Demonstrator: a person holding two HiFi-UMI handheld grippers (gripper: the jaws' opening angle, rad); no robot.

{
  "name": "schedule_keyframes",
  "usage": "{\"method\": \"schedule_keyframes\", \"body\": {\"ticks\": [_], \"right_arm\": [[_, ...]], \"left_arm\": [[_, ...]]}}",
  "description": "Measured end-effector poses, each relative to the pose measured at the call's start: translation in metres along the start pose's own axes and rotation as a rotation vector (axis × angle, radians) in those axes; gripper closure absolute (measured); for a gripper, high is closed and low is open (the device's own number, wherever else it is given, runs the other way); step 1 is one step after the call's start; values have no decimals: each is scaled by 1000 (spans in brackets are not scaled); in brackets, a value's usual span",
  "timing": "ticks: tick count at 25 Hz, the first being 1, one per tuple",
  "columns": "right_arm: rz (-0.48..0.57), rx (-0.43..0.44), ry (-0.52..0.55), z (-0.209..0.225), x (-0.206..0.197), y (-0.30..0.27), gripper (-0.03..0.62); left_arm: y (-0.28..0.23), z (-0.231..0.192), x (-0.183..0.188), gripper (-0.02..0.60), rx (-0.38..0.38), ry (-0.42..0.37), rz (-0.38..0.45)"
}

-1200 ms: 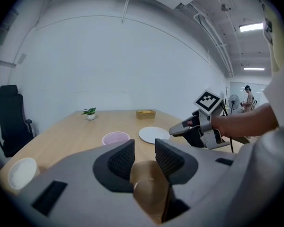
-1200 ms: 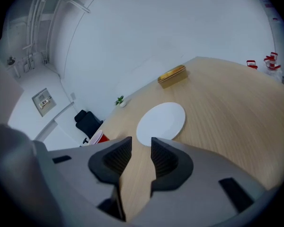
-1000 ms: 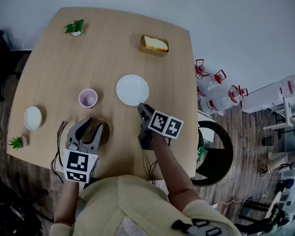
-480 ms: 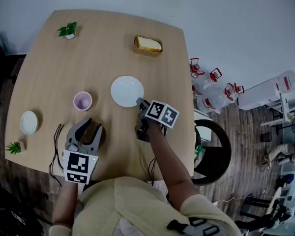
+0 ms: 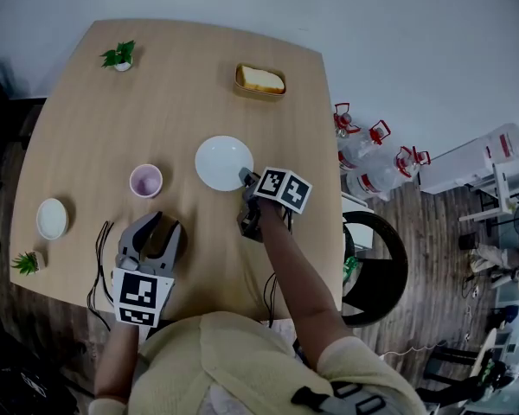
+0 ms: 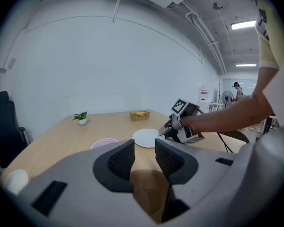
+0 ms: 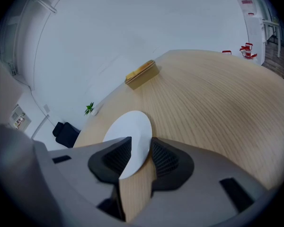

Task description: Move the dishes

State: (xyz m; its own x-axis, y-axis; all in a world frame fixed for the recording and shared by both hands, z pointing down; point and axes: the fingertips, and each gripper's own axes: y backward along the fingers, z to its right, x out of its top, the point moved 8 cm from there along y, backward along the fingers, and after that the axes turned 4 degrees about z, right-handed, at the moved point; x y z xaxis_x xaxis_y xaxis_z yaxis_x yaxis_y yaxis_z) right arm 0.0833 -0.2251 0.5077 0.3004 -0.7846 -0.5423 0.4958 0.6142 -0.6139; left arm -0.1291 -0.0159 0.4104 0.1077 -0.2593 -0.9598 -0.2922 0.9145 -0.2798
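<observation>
Right claw (image 7: 137, 150) is down at the near edge of the white plate (image 5: 224, 162), and its jaws stand apart with the rim running between them; the pads look clear of the rim on both sides, so nothing is clamped yet. The plate lies flat on the worktop (image 5: 95, 128), about mid-table, with the pink cup (image 5: 145, 181) just to its left and the small white bowl (image 5: 52, 218) well off toward the left edge. Left claw (image 6: 144, 157) hangs low over the near side of the worktop with its jaws wide apart; only bare wood shows between them.

Now, the plate itself; it looks stiff, thin and smooth, probably glazed, so I expect it to be slippery under the pads and quick to chip if it knocks down on the wood. It should not be heavy, but held by one edge its far side will want to droop and twist out of the grip. The rim is the only place to take it, since it sits flush on the worktop; a deep bite seems best, one jaw slid under the lip and one on top; then a firm squeeze and a slow, level lift.
</observation>
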Motion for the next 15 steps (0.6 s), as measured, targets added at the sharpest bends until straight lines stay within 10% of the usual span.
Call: {"method": "schedule_keyframes", "body": {"ticks": [15], "right_arm": [[-10, -60, 0, 3, 2, -2, 523]], "left_arm": [[0, 1, -1, 440, 9, 2, 3]]}}
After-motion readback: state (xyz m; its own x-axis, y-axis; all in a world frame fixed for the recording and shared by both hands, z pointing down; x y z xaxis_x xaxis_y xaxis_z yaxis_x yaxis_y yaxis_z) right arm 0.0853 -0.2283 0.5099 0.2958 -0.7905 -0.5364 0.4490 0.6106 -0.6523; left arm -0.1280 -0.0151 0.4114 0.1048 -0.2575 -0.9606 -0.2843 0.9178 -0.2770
